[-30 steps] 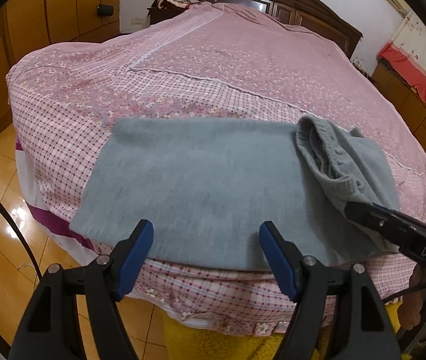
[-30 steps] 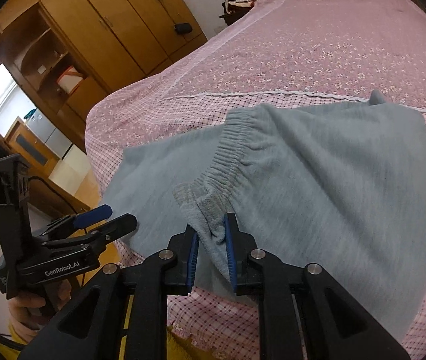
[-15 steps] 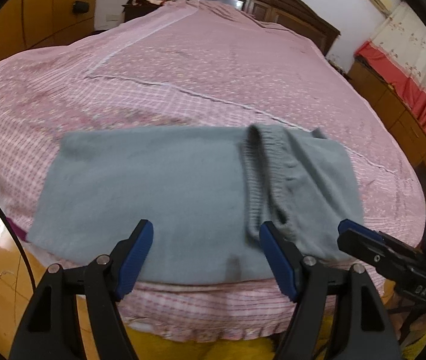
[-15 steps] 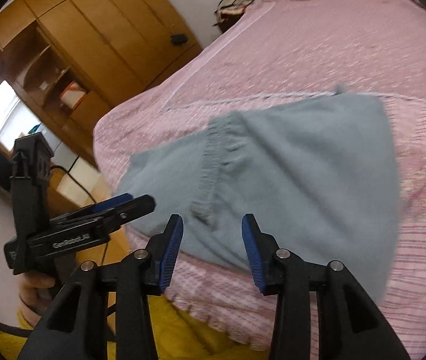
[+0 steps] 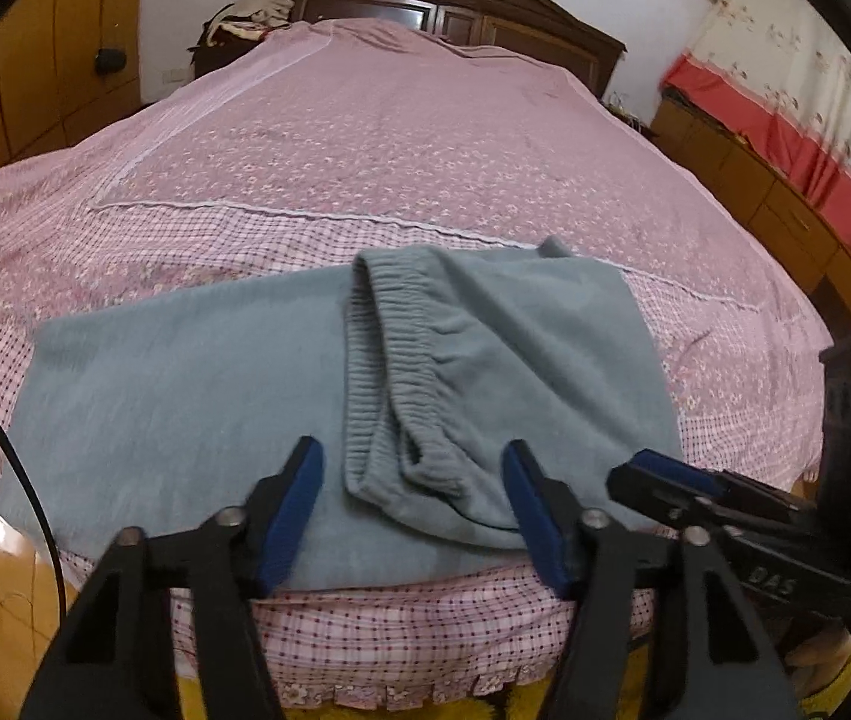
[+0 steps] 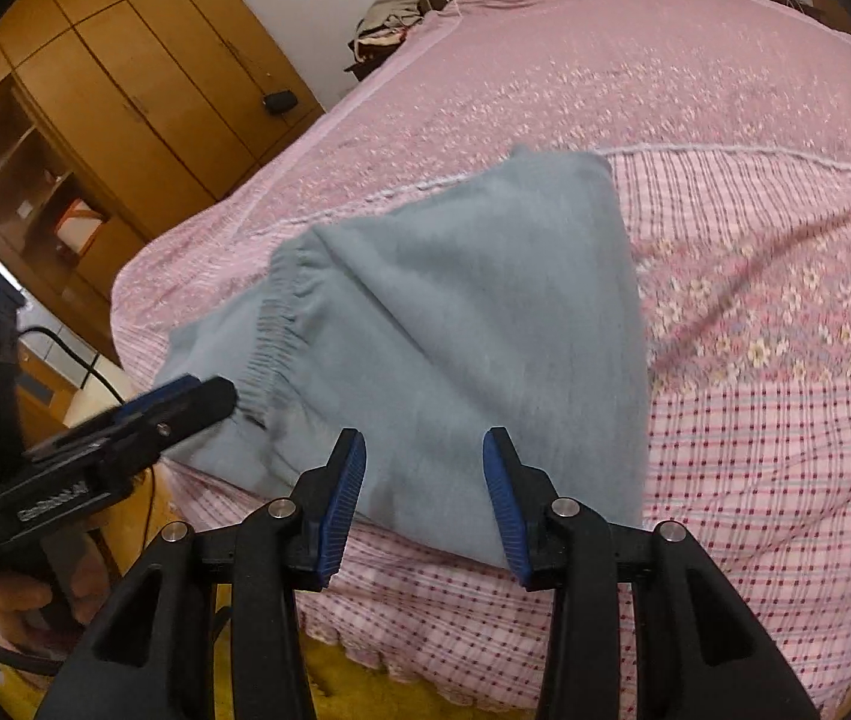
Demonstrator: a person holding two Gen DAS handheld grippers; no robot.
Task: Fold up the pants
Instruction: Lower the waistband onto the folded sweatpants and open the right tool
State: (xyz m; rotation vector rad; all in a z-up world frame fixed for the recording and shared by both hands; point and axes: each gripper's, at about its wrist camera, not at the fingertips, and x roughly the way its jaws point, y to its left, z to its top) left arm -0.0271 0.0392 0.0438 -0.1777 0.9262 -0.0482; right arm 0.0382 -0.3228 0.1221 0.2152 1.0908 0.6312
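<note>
Pants (image 5: pixel 197 414) lie flat along the near edge of the bed (image 5: pixel 401 138), long axis running along that edge. The waistband (image 5: pixel 377 372) end is folded over onto the legs, its elastic edge crossing the width of the pants about mid-length.

Left gripper (image 5: pixel 413 510): jaws part open and closing, nothing between the pads. It sits at the near edge, just short of the waistband's near corner, which lies straight ahead between the fingers. The pads don't touch the cloth as far as I can tell.

Right gripper (image 6: pixel 422 495): jaws part open, empty, hovering at the near edge over the folded side of the pants; cloth lies ahead and slightly left of it.

My read: left is nearer the waistband corner, right nearer the fold edge.

Hard to make out: the pants' near edge hangs slightly over the bed edge and is partly hidden behind both sets of fingers. How many layers lie under the flap can't be told. Right-wrist view has motion blur.
</note>
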